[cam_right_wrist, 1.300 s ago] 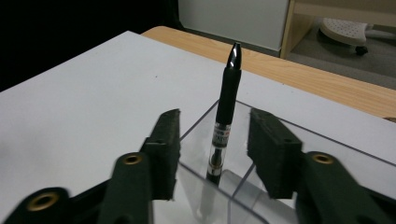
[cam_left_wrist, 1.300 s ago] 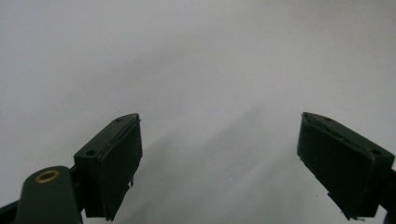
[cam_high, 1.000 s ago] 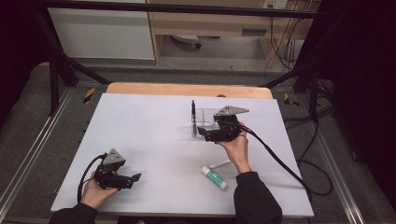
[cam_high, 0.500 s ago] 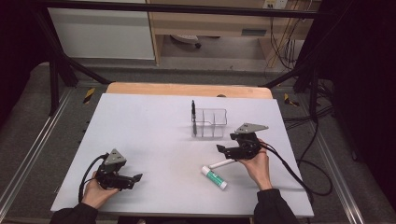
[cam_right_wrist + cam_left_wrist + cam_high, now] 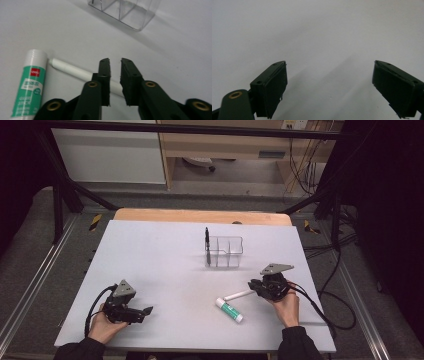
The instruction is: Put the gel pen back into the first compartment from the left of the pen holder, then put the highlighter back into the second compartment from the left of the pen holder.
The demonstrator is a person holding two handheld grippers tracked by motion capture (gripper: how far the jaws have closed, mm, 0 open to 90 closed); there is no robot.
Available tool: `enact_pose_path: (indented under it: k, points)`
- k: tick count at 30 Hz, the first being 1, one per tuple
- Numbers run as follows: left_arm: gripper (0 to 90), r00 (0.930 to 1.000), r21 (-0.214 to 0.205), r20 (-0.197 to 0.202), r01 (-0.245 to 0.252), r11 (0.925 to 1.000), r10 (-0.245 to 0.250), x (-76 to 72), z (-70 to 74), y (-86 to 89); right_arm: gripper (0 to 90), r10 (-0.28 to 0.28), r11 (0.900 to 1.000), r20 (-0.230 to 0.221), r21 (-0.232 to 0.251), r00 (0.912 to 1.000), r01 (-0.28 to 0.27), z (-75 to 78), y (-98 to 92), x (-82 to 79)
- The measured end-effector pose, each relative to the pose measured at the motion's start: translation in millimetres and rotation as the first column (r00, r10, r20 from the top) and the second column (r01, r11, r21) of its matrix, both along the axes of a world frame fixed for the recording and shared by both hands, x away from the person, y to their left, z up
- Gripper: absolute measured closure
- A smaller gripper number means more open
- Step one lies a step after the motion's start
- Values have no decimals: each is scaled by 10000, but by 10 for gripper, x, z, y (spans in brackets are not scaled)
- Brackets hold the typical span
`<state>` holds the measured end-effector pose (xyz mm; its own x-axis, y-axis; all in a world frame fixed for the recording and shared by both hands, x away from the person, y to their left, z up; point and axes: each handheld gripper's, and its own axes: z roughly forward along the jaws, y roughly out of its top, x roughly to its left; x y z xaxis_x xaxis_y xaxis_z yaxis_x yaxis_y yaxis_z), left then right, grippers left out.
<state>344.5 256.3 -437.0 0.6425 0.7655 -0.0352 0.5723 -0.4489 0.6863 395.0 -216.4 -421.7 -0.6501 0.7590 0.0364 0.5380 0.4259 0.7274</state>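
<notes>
White pen: we find it lying flat on the bench, near the person's right hand, just beside the glue stick and well short of the clear organiser
Handling: we judge it light, stiff and smooth, so it may roll or skid away under a sideways nudge; nothing suggests it is fragile
Where to take hold: we would grip across the barrel, a little in from the end, with the pads square to its length; a pinch at the very tip could let it swing
Right gripper: its fingers have just been closing and now stand drawn to a narrow slit; in the right gripper view the pen runs behind the left finger and shows in the slit
Grip: we cannot tell whether the pads bite on the barrel or merely straddle it from above
Left gripper: released, its fingers spread wide over bare bench with nothing between them
Hidden: the pen's near end is covered by the fingers
Hard to make out: the label on the glue stick is too blurred to read, and the organiser is cut off at the top edge; a dark pen stands at its left end, though which compartment we cannot say
</notes>
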Motion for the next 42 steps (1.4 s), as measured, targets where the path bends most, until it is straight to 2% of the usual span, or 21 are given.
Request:
enact_pose_path:
  k: [3,6,9,13,22,29,42]
  points:
    - [126,10000,-4,-15,14,10000,-14,1,-7,-2,900,-368,9990,20,-245,9993,368,-55,-64,-14]
    - [126,10000,35,-7,36,10000,-36,-4,-10,-8,900,-812,9953,39,-530,9967,813,-105,-137,-13]
    - [126,10000,33,9,47,10000,-47,-4,-6,-7,900,-1168,9915,90,-565,9931,1172,-138,-202,-11]
    - [126,10000,50,7,57,10000,-57,-4,-8,-12,900,-1364,9885,106,-646,9906,1368,-149,-245,-11]
    - [126,9999,119,-17,120,9999,-120,-2,-7,-26,900,-1637,9841,290,-645,9861,1653,-188,-294,22]
    - [126,9998,119,-6,194,9997,-194,-3,-8,-37,900,-1547,9843,153,-837,9878,1554,-224,-286,37]
    - [126,9998,154,-10,205,9997,-205,-8,-5,-53,900,-1418,9885,59,-516,9899,1420,-247,-238,8]
